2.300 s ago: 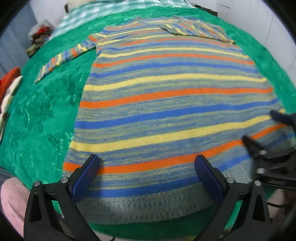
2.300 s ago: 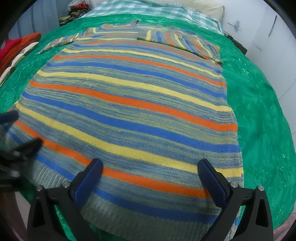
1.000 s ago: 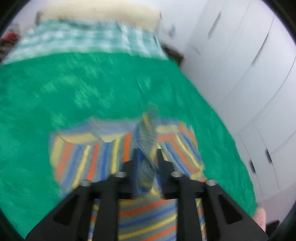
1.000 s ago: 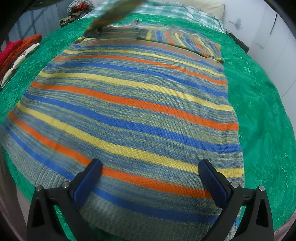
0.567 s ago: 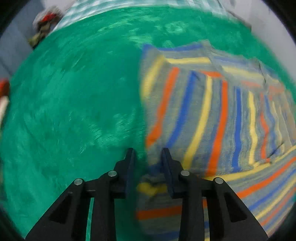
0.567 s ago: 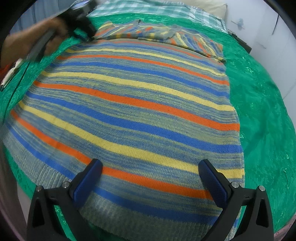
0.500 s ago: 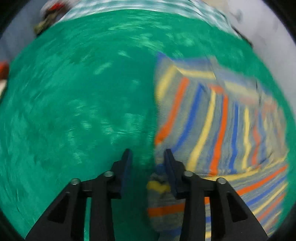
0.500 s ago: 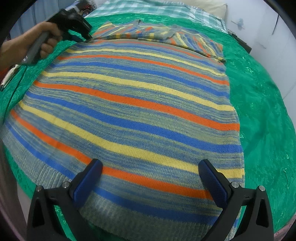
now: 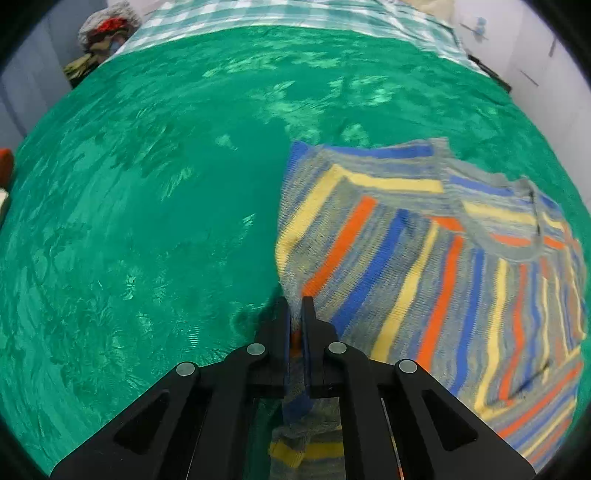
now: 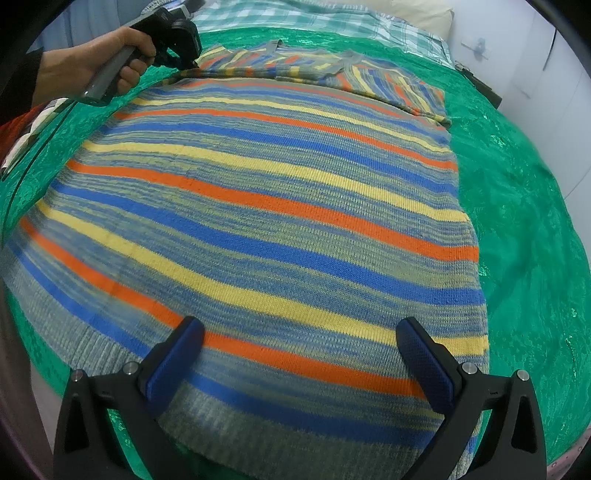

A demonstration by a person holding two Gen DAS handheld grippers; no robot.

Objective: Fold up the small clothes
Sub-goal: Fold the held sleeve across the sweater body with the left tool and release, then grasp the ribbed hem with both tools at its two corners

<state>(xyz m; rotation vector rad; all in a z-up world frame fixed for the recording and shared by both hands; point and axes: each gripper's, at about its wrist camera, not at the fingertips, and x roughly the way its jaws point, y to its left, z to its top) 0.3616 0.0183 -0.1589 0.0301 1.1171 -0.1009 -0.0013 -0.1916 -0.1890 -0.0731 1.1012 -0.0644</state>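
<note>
A knitted sweater (image 10: 277, 203) striped in blue, yellow, orange and grey lies flat on the green bedspread (image 10: 517, 221), both sleeves folded across its top. In the right wrist view, a hand holds my left gripper (image 10: 192, 64) at the sweater's far left shoulder. In its own view the left gripper (image 9: 294, 321) has its jaws closing, and they pinch the sweater's (image 9: 424, 258) edge by the folded sleeve. My right gripper (image 10: 299, 325) hovers open over the near hem with nothing between its fingers.
A checked sheet (image 9: 295, 14) and a pillow lie at the far end of the bed. A pile of clothes (image 9: 107, 26) sits at the far left, red garments (image 10: 14, 125) at the left edge. White cupboards (image 10: 554, 74) stand on the right.
The left gripper laid the sleeve across the sweater's top, let it go, dropped to the left shoulder edge and shut on the fabric there. The right gripper kept still.
</note>
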